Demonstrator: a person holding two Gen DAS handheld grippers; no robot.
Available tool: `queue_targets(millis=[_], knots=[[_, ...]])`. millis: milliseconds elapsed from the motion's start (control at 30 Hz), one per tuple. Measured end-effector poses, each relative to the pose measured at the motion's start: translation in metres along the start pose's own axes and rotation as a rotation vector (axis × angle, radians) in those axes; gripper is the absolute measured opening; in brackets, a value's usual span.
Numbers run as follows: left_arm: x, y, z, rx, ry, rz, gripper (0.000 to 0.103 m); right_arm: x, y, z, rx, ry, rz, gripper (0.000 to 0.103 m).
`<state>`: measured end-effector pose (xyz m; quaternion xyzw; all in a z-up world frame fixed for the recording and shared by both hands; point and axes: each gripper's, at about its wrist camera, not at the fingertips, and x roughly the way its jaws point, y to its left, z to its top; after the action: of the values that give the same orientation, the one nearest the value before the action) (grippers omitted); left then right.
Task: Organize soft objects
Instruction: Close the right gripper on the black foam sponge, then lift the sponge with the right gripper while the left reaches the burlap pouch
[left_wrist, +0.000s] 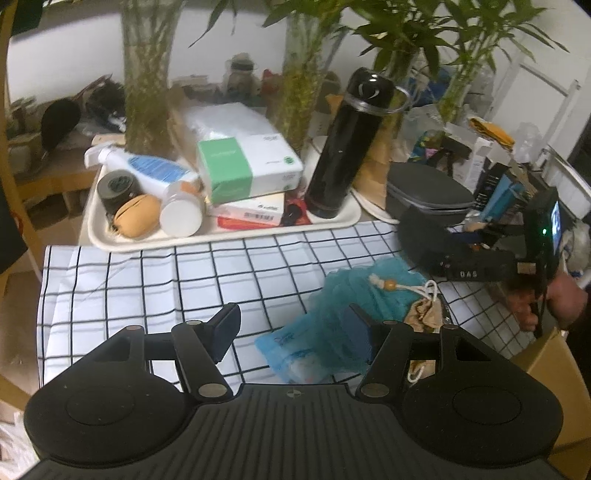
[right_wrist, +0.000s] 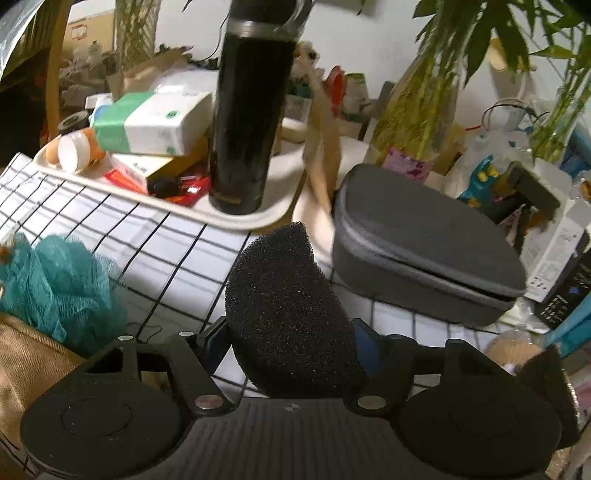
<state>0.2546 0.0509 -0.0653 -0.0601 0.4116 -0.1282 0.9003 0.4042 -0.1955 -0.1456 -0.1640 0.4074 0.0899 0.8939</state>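
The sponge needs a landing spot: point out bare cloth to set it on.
Bare checked cloth lies left of the teal mesh pouf, in front of the tray. A smaller patch lies between pouf and grey case. Tray and back clutter are crowded. The right gripper holds the black sponge.

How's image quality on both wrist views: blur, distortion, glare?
Left wrist view: strong fisheye bending, dark corners; the right gripper with the black sponge is motion-smeared, the teal mesh pouf soft. Right wrist view: same warping; sponge texture sharp, the black flask and grey case slightly blurred; no harsh glare.
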Motion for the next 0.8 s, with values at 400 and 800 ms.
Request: queue_targets(millis=[400, 800], knots=[[0.002, 0.000, 0.003, 0.015, -0.023, 0.020, 0.062, -0.030, -0.012, 0.003, 0.026, -0.044, 0.002, 0.071], [0.027, 0.018, 0.000, 0.013, 0.054, 0.054, 0.062, -0.054, -0.014, 0.007, 0.034, -0.098, 0.025, 0.071]])
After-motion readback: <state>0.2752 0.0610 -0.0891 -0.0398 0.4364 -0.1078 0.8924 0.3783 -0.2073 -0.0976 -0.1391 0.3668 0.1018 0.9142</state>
